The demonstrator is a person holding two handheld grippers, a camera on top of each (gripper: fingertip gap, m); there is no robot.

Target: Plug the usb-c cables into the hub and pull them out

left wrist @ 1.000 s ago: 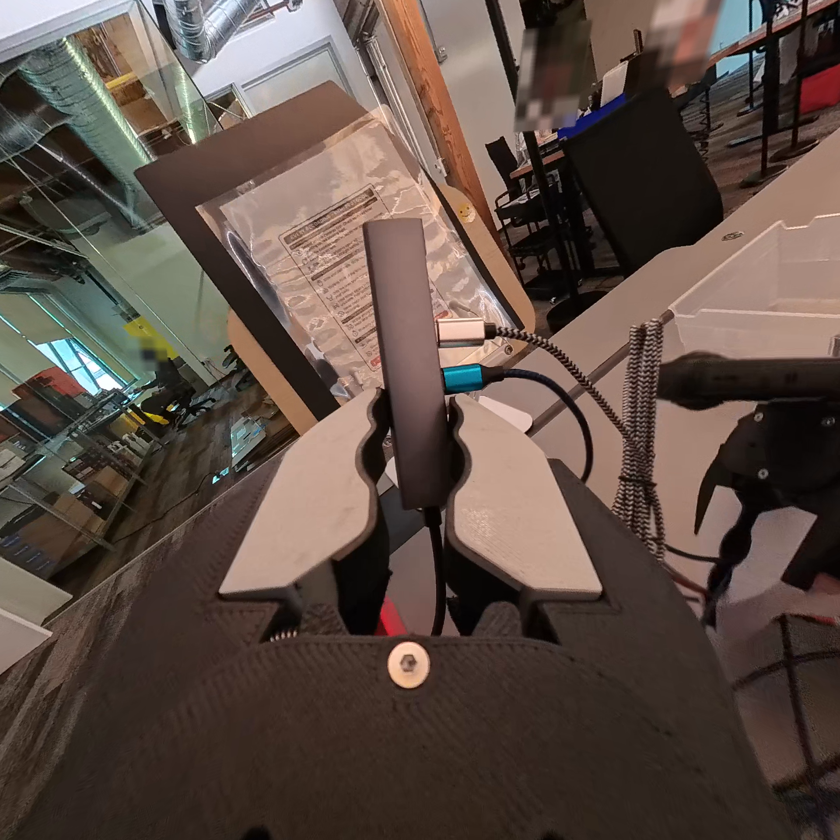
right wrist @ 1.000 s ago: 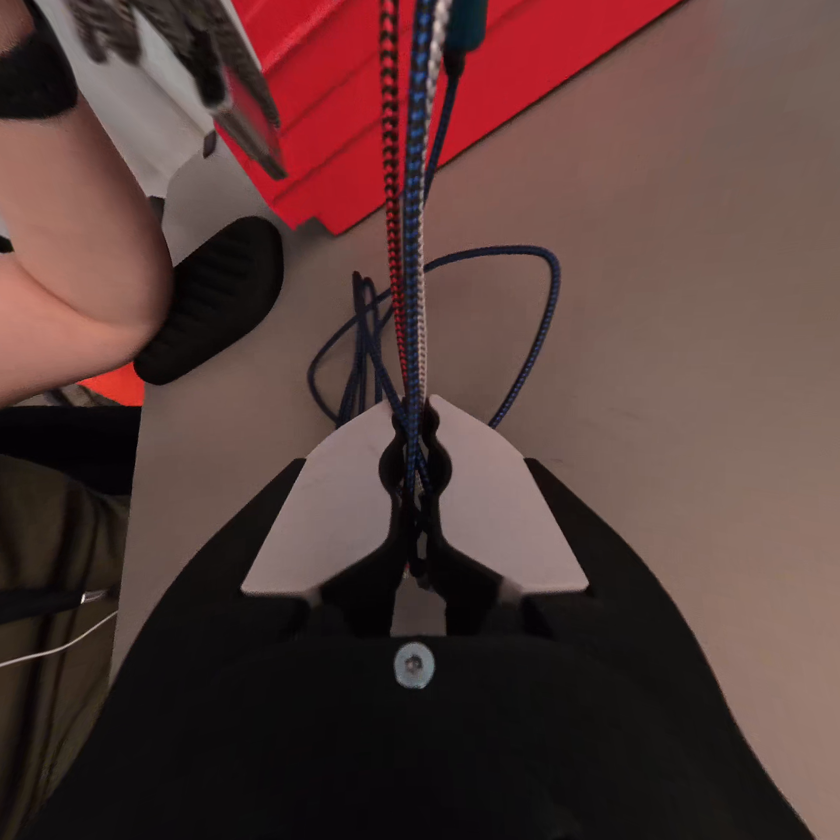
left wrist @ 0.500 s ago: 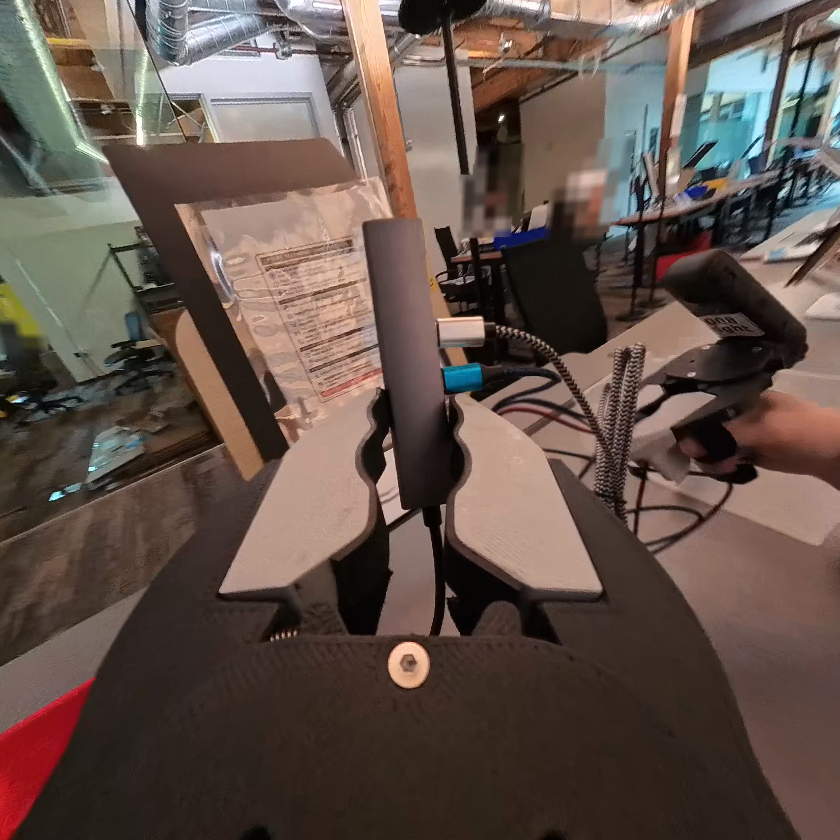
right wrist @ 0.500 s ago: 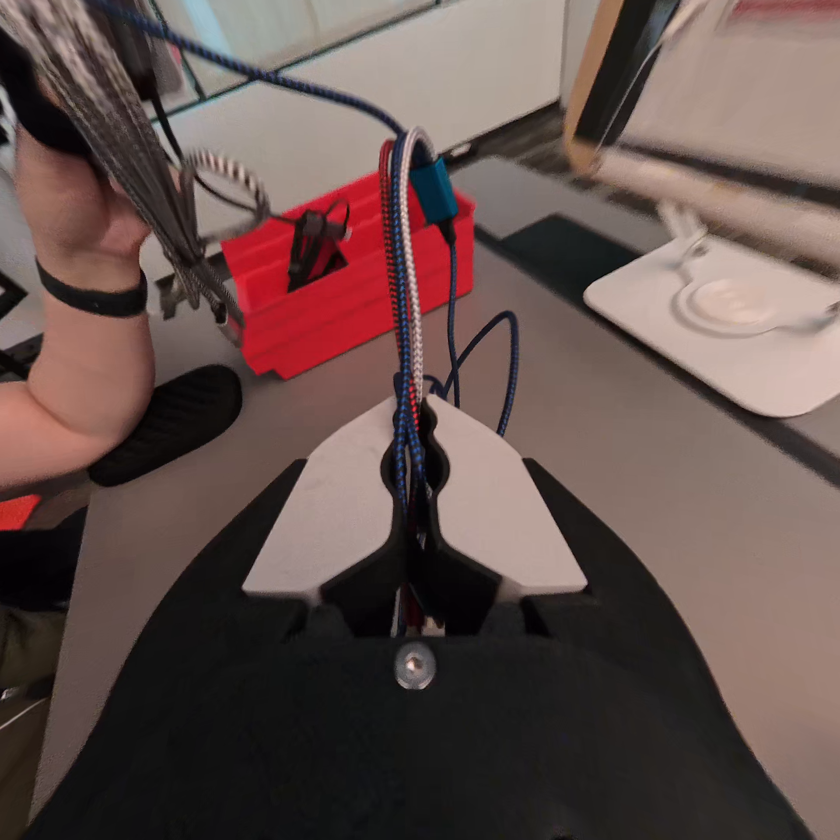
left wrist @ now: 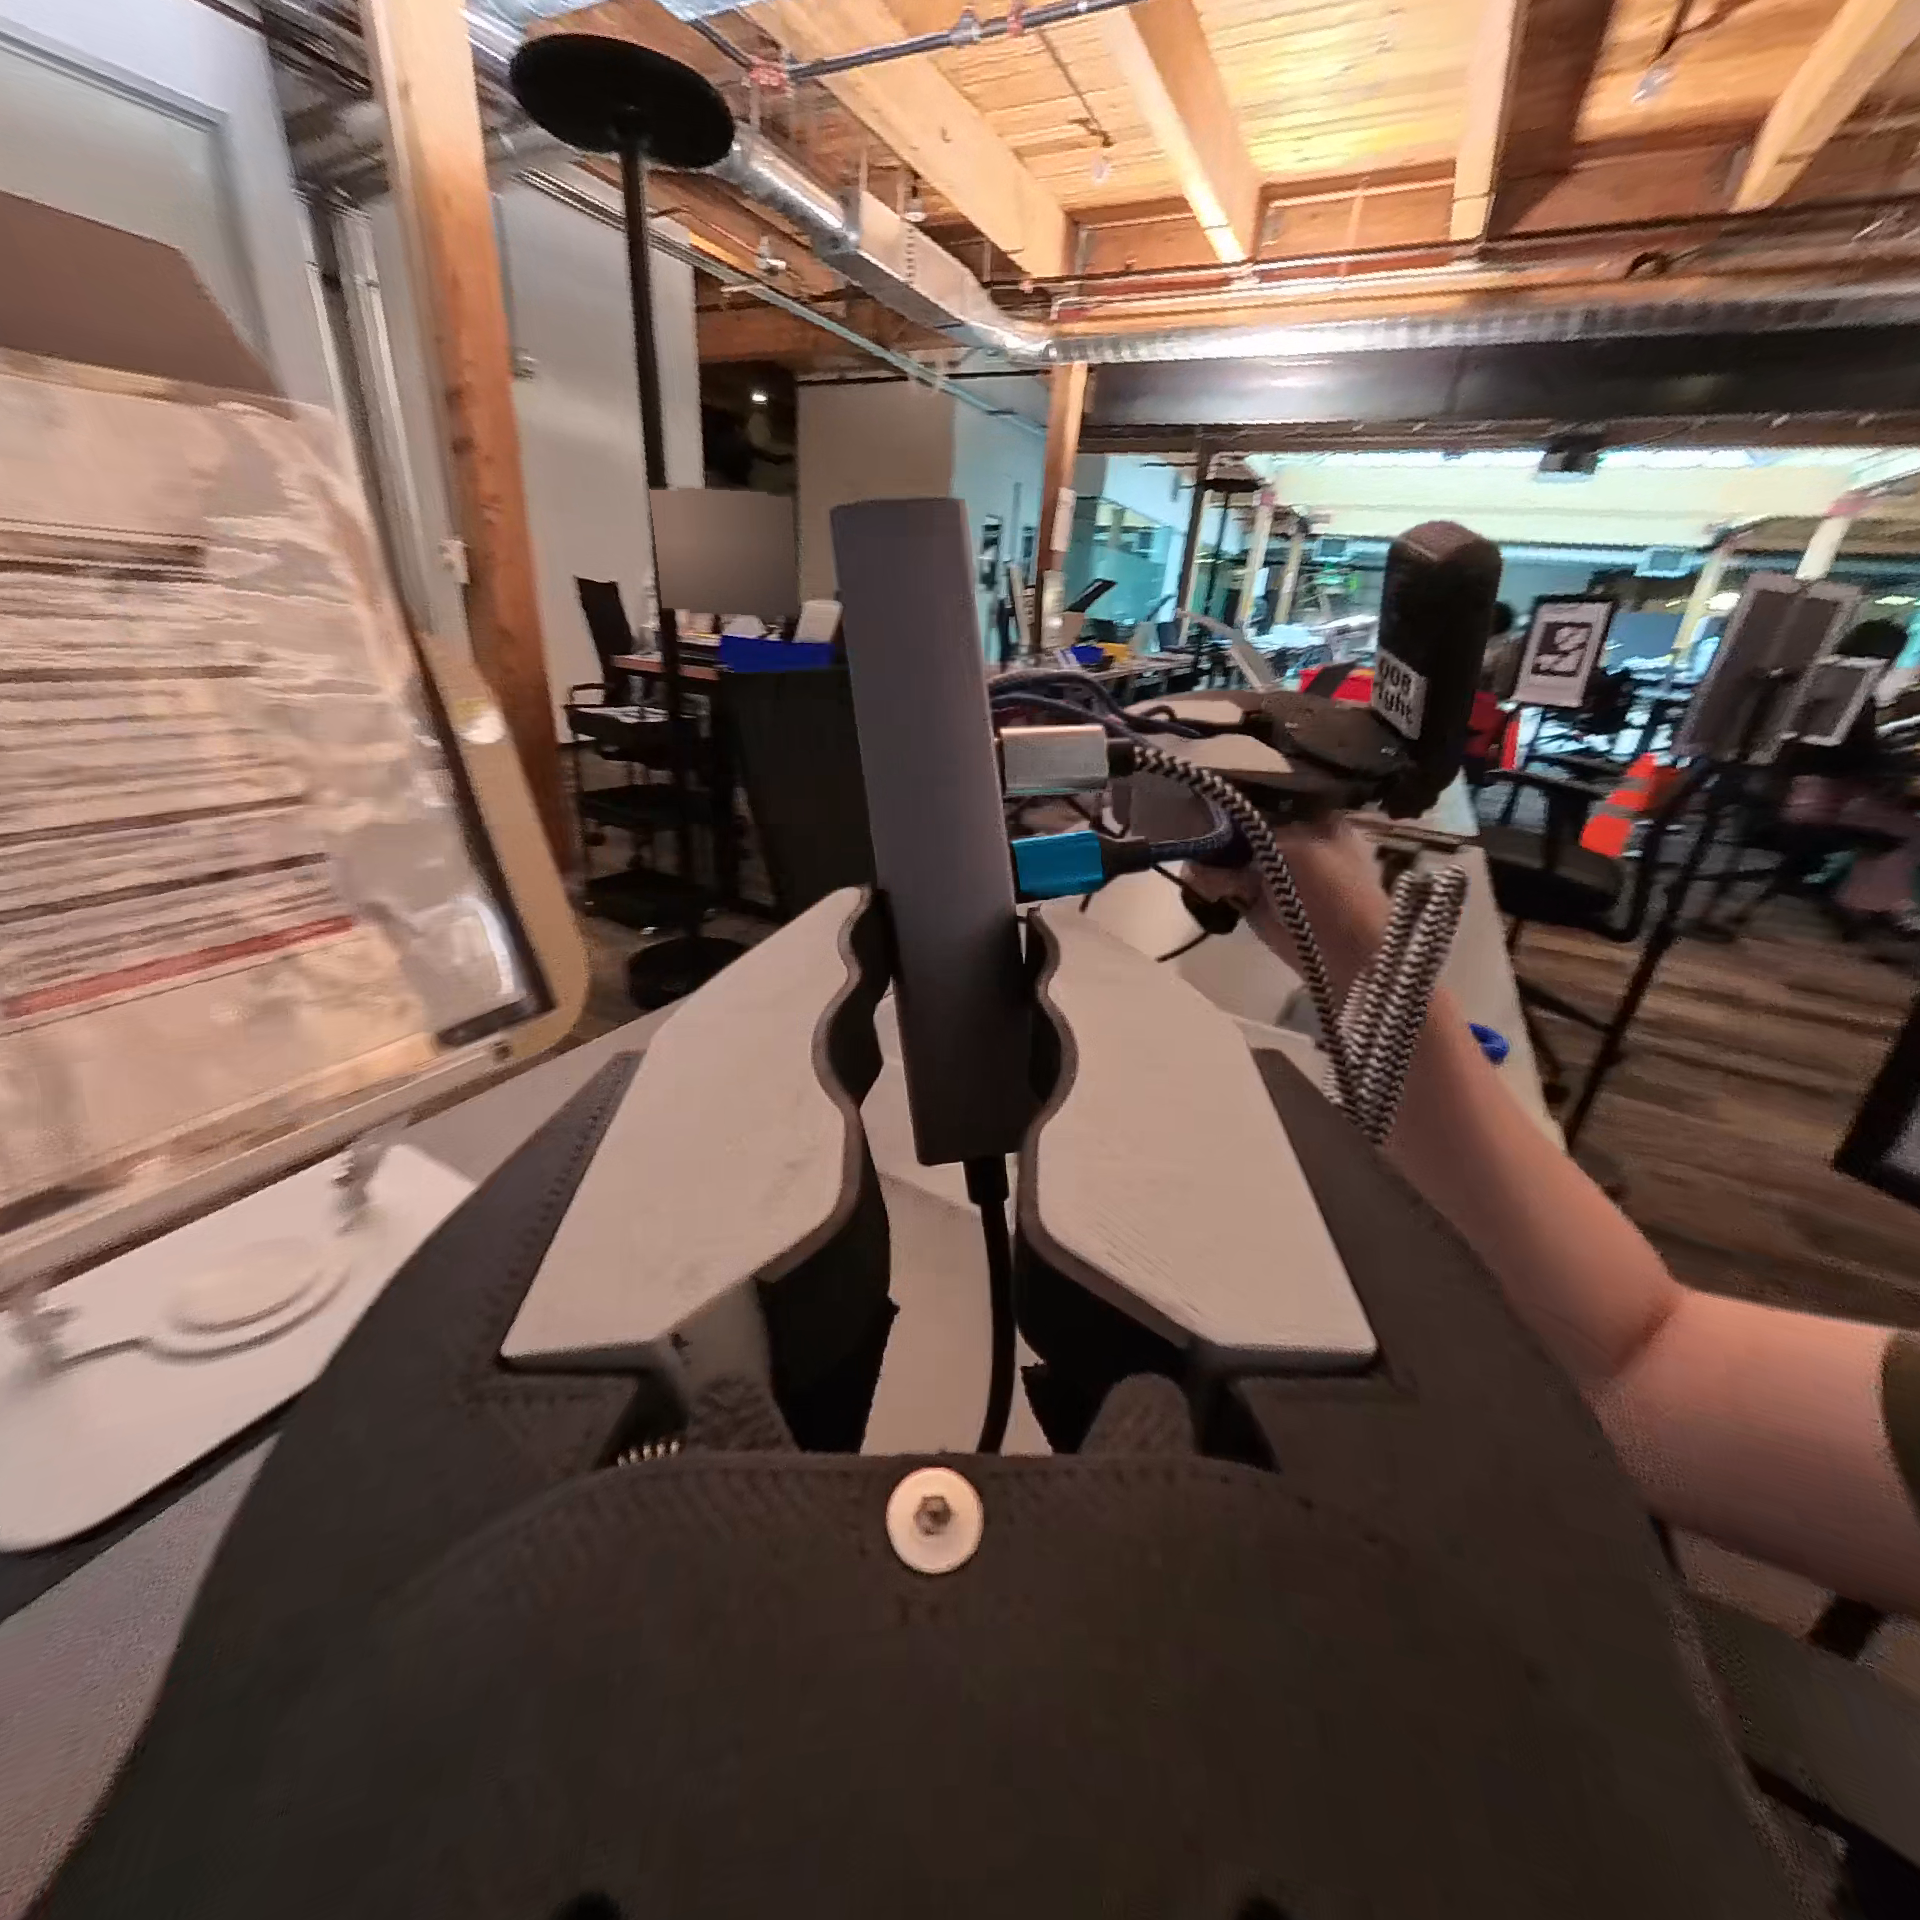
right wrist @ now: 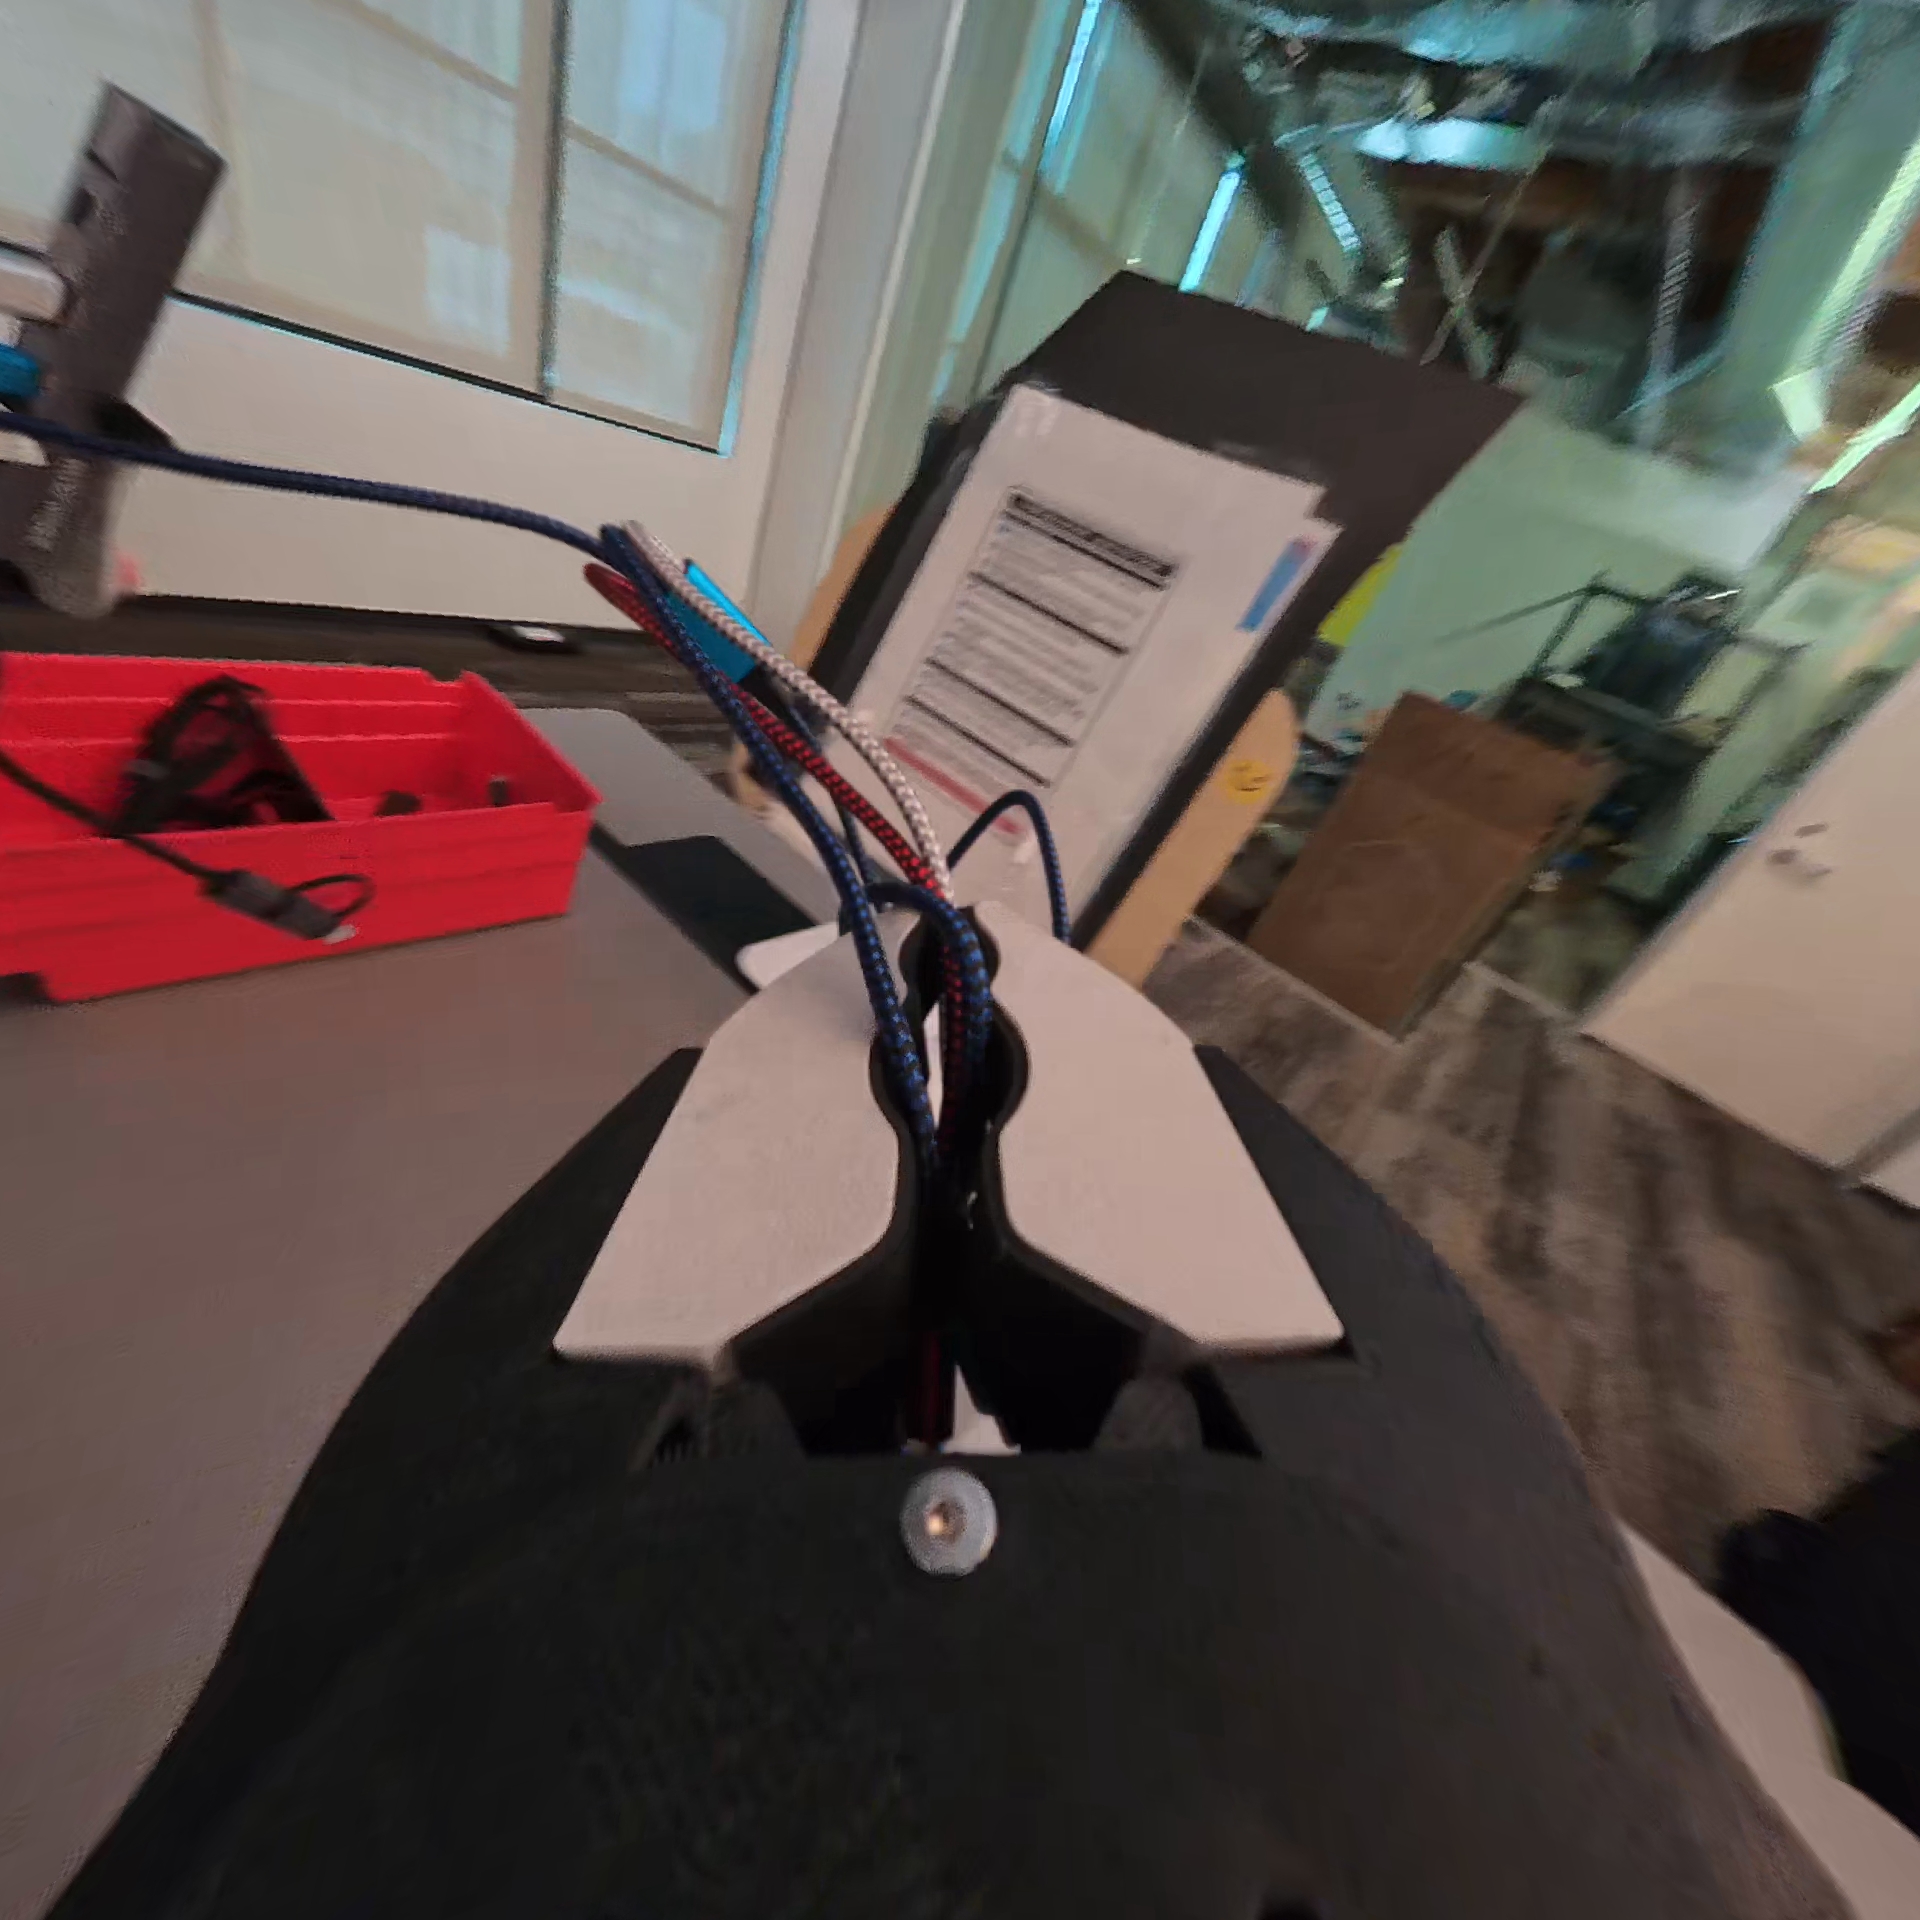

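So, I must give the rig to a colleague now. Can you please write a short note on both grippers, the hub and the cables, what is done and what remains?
Left gripper: shut on the grey USB-C hub, held upright above the table.
Right gripper: shut on a bundle of braided cables (blue, red, white); a loose blue-shelled plug sticks out of it.
Done: two cables are plugged into the hub's side, the silver plug above the blue plug.
Left: plug in whatever of the bundle still has to go in, then pull all plugs out.
The red bin on the table holds other cables.
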